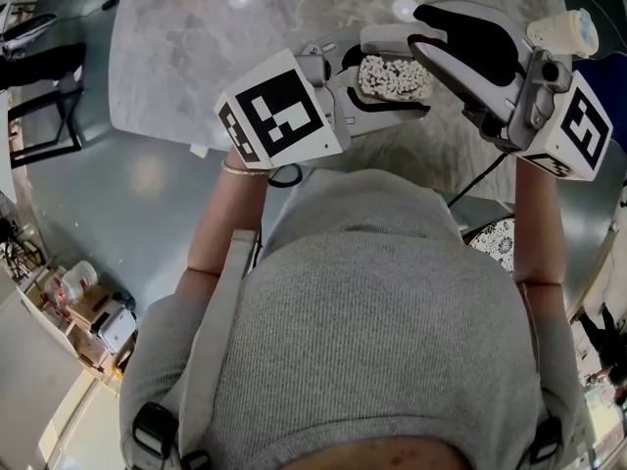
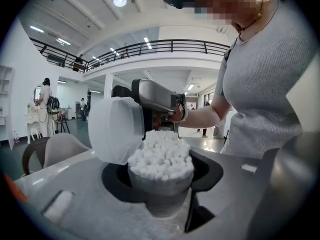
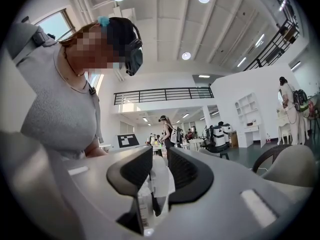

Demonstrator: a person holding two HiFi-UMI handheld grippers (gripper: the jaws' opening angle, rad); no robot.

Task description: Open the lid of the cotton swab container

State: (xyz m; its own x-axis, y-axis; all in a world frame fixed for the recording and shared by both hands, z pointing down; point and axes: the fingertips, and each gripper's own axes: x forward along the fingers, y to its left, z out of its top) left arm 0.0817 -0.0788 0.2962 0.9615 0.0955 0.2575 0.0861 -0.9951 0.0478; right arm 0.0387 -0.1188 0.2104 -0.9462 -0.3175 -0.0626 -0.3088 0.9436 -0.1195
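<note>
Holding: my left gripper clasps the container, jaws wide.
Contents: swabs, heaped full.
Lid: off, tilted, pinched in my right gripper's narrow jaws.

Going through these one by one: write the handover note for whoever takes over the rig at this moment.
Left gripper: shut on the container, swabs exposed.
Right gripper: shut on the lid, by its edge.
Lid: off the mouth, tilted at the container's side; whether it is still attached cannot be told.
Done: container open.
Left: probably only to move the lid clear, or let go.
</note>
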